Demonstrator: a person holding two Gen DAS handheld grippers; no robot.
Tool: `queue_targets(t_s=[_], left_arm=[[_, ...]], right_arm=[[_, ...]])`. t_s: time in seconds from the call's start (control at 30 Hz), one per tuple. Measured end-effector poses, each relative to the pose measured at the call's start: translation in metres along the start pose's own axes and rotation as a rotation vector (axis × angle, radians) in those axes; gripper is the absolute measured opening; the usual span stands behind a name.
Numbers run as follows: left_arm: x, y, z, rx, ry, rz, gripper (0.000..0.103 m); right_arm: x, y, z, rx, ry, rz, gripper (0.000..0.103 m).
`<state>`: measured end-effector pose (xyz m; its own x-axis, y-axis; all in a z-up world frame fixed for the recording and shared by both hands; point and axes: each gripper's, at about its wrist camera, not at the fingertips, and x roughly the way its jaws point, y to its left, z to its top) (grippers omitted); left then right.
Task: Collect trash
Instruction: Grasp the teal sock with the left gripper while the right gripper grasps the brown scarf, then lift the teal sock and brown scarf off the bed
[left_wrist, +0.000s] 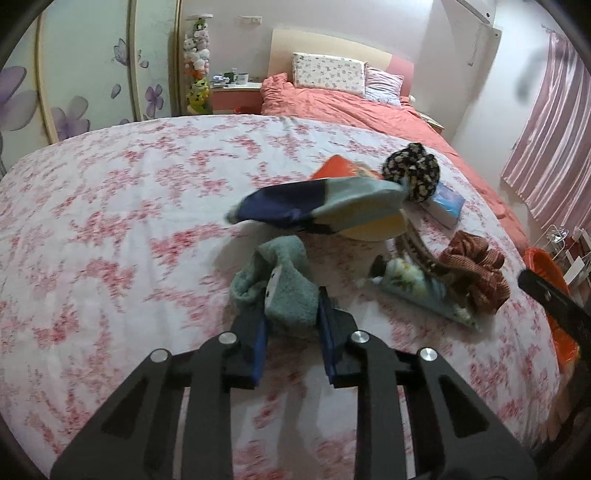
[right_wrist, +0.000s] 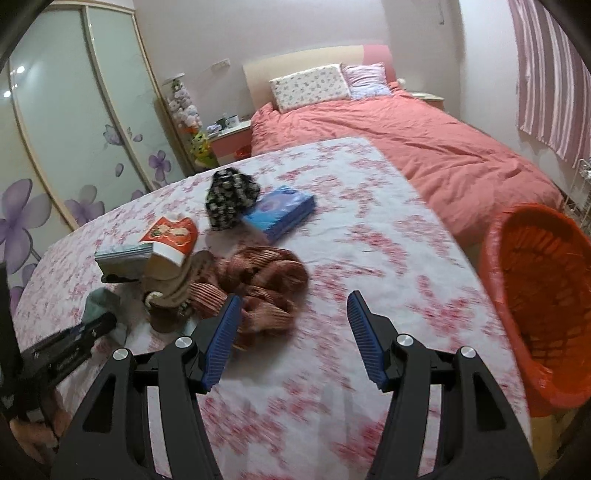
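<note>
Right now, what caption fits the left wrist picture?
Left gripper pinching a teal sock on the flowered bedspread.

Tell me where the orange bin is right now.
In the right wrist view, the orange bin sits at the right edge of the floral sheet, right of the open right gripper.

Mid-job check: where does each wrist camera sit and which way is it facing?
Left wrist: sits on the left tool, angled down across the floral bedspread toward the headboard; its pads pinch a teal sock; the right tool's finger edges in at right.
Right wrist: sits on the right tool, open over the sheet beside the orange basket; the left tool shows lower left.
Shared: brown scrunchie, blue tissue pack, black floral scrunchie.
</note>
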<state>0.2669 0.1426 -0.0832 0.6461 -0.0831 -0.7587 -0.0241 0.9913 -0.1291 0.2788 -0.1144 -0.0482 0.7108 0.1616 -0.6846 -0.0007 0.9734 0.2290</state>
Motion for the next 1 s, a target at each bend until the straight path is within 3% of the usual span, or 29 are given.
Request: queue_targets(t_s=[0.23,0.27,0.33,0.43,0.5,0.67,0.77,1.0], left_arm=[[0.000,0.009,0.000,-0.018,0.007,0.009,0.040],[0.001,0.008,0.001,-0.016,0.008,0.012,0.042],[0.004,0.005,0.002,-0.014,0.008,0.014,0.042],[0.007,0.003,0.005,-0.014,0.006,0.015,0.040],[0.008,0.002,0.005,-0.010,0.008,0.009,0.030],[0.002,0.003,-0.001,0.003,0.007,-0.007,0.028],[0.001,0.006,-0.004,-0.004,0.005,-0.001,0.033],[0.002,0.005,-0.004,-0.017,0.006,-0.002,0.038]], right_arm=[[0.037,0.020,0.010,-0.003,0.064,-0.013,0.059],[0.042,0.021,0.010,-0.012,0.077,-0.025,0.056],[0.045,0.020,0.007,-0.031,0.098,-0.036,0.035],[0.040,0.017,0.003,-0.049,0.094,-0.045,0.025],[0.035,0.013,0.002,-0.056,0.085,-0.068,0.021],[0.022,-0.011,0.001,-0.036,0.064,-0.170,0.020],[0.017,-0.024,-0.001,-0.034,0.055,-0.230,0.020],[0.019,-0.027,-0.004,-0.036,0.070,-0.241,0.023]])
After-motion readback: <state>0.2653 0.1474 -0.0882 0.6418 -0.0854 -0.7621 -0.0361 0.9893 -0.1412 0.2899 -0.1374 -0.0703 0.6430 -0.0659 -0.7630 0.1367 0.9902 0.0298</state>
